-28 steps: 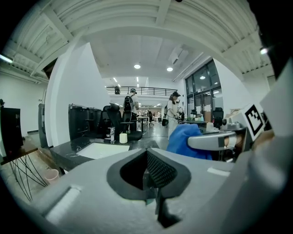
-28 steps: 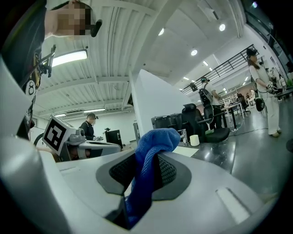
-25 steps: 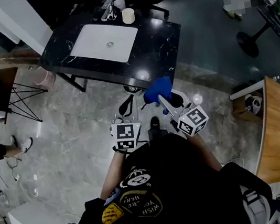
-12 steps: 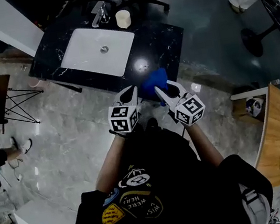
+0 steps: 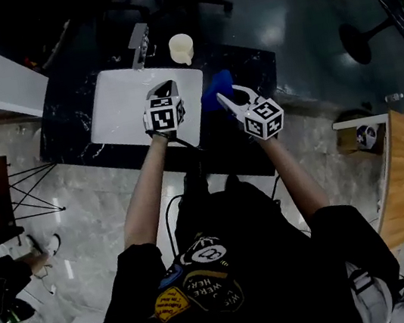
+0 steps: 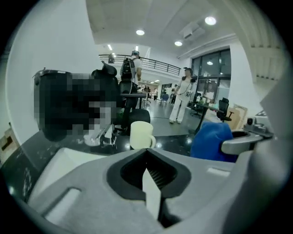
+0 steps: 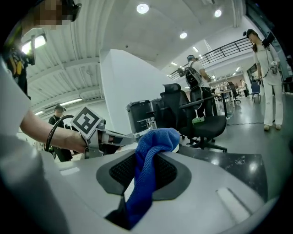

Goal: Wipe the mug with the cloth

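Having closed on the bench (image 5: 259, 147) in the last second, I am now reaching both arms out over it instead of holding them in near my body above the floor. I am carrying the left gripper (image 5: 163, 93) over the white sink (image 5: 118, 111) with its jaws pressed together on nothing. I am holding the right gripper (image 5: 227, 100) just beside the sink's right edge, its jaws clamped on the blue cloth (image 5: 214, 86), which is bunching out past the tips.

The mug (image 5: 181, 47) is standing upright at the back of the bench, just right of the faucet (image 5: 138, 39), exactly where it stood a second ago, with neither gripper touching it. That is telling me the approach is done and the wiping itself is not yet begun; I am judging that the left gripper needs to open and steady the mug before the cloth can meet it.

The sink is showing bare where my gripper is not covering it. The mug looks empty from above, though it is small in that view.
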`<state>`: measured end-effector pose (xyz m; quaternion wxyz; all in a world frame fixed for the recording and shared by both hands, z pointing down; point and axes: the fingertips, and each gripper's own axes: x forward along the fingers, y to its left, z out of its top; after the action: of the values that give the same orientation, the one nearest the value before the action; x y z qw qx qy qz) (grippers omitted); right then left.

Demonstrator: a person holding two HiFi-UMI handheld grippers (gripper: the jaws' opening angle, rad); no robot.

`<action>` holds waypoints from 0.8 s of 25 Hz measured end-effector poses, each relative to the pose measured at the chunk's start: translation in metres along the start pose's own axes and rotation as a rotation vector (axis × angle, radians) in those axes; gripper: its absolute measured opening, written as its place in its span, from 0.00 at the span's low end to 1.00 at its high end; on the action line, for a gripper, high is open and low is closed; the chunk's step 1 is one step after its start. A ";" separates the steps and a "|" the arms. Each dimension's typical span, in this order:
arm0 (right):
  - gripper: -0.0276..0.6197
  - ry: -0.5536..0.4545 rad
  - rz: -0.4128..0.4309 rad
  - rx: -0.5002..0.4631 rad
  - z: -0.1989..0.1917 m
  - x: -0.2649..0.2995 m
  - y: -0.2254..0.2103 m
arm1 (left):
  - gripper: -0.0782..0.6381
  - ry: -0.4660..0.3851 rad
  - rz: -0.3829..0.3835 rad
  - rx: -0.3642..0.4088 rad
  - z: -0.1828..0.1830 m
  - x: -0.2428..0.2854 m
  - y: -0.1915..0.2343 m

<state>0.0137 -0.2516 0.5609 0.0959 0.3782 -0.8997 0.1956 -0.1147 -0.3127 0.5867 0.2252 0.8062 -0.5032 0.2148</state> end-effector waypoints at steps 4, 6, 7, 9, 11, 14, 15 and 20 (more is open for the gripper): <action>0.18 0.055 -0.106 -0.022 0.012 0.077 -0.059 | 0.12 0.059 0.005 0.070 0.020 0.072 0.052; 0.18 0.114 -0.137 -0.061 0.017 0.104 -0.090 | 0.12 0.090 -0.006 0.073 0.024 0.097 0.060; 0.18 0.151 -0.138 -0.090 0.018 0.116 -0.102 | 0.12 0.099 -0.024 0.065 0.024 0.107 0.058; 0.18 0.222 -0.112 -0.161 0.019 0.137 -0.119 | 0.12 0.092 -0.035 0.046 0.026 0.122 0.055; 0.18 0.277 -0.055 -0.243 0.025 0.157 -0.128 | 0.12 0.059 -0.012 0.025 0.036 0.132 0.057; 0.17 0.370 0.054 -0.374 0.021 0.177 -0.127 | 0.12 0.060 0.045 -0.003 0.040 0.142 0.066; 0.17 0.399 0.086 -0.408 0.014 0.181 -0.126 | 0.12 0.068 0.054 -0.010 0.037 0.144 0.069; 0.17 0.558 0.272 -0.606 -0.038 0.187 -0.105 | 0.11 0.087 0.023 -0.025 0.027 0.156 0.070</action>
<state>-0.0398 -0.4231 0.6844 0.4154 0.1434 -0.8978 0.0282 -0.1128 -0.4675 0.6645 0.2548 0.7874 -0.5047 0.2459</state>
